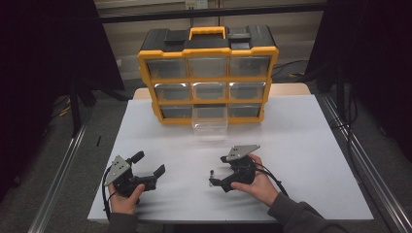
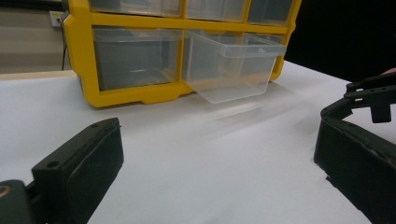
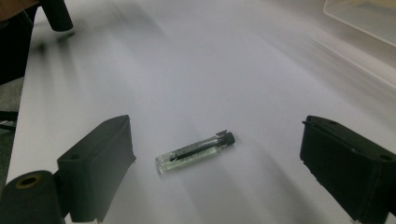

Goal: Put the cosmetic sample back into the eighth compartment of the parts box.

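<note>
Nearest the camera: two forearms coming in low over the white worktop (image 1: 301, 141), a gripper in each hand. Farther back, a yellow and black drawer cabinet (image 1: 208, 75) standing upright at the far edge, nine clear drawers in three rows. Bottom middle drawer (image 1: 210, 121) pulled out and sagging forward, apparently empty.

Left gripper (image 1: 148, 164) low on the left, well apart from the work, fingers (image 2: 81, 168) spread wide with nothing between them.

Right gripper (image 1: 217, 171) tipped down over the worktop, fingers (image 3: 100, 161) apart and gripping nothing yet, one on either side of a small glass vial (image 3: 195, 151). Vial lying flat on its side on the worktop between those fingers, black cap at one end, clear of both pads, set at a slant across the gap rather than square to it.

Likely step in hand: closing on the vial, probably for the open drawer.

Risks from here, as a judgement: round, smooth and lying slanted, so apt to roll or spin away if one pad arrives first. Thin and low, so fingers closing too high could pass over it or pinch only the cap. Glass, so too hard a squeeze or a drop could crack it. Drawer sagging, so a knock could tip it out.
</note>
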`<state>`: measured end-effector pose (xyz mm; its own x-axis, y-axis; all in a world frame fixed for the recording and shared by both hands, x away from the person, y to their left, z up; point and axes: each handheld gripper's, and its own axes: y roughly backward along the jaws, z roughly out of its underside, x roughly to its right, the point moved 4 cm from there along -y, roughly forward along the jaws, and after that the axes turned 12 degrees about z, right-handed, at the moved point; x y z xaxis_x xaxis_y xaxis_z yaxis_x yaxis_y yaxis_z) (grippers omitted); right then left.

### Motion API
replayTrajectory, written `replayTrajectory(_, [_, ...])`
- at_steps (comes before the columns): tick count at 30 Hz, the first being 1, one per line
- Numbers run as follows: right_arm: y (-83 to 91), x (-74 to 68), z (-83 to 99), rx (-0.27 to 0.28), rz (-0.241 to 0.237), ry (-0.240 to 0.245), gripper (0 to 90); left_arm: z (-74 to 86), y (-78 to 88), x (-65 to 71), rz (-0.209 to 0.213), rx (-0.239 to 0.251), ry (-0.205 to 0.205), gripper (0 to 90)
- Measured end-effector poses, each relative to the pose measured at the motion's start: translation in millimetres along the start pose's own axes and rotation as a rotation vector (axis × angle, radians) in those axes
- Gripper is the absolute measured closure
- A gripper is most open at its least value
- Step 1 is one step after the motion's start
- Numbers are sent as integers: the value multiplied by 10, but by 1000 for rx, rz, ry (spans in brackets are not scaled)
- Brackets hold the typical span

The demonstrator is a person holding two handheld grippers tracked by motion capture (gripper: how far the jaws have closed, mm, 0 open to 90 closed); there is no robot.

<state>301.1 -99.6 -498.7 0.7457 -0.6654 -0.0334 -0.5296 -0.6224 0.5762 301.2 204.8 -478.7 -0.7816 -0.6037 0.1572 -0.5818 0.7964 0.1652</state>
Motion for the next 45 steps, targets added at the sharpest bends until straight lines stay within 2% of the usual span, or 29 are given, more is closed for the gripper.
replayTrajectory(5, [-32, -33, -19, -25, -13, 16, 144, -3, -1, 2, 3, 3, 3, 14])
replayTrajectory(11, [-99, -77, -51, -47, -38, 70, 201, -1, 1, 4, 8, -3, -3, 14])
replayTrajectory(20, [-183, -100, -1, -97, -57, 95, 280, 0, 0, -3, 0, -2, 0, 14])
replayTrajectory(29, [-229, -105, 11, -108, -68, 102, 310, 2, -3, -4, 1, -4, 2, 14])
replayTrajectory(32, [-247, -118, 12, -104, -65, 135, 326, 1, 0, -9, -4, -5, -2, 14])
replayTrajectory(33, [-246, -122, 12, -109, -66, 141, 335, 3, -6, -4, 8, 0, 4, 14])
replayTrajectory(36, [-254, -120, 12, -109, -53, 164, 359, 6, 3, -13, 10, -19, -12, 14])
replayTrajectory(37, [-255, -128, 9, -111, -45, 155, 362, 6, 3, -13, 9, -18, -13, 14])
replayTrajectory(39, [-255, -128, 14, -112, -47, 181, 372, 5, -6, -1, 7, -3, 7, 14])
replayTrajectory(45, [-252, -129, 12, -109, -49, 187, 399, 2, -8, 4, 13, -2, 5, 14])
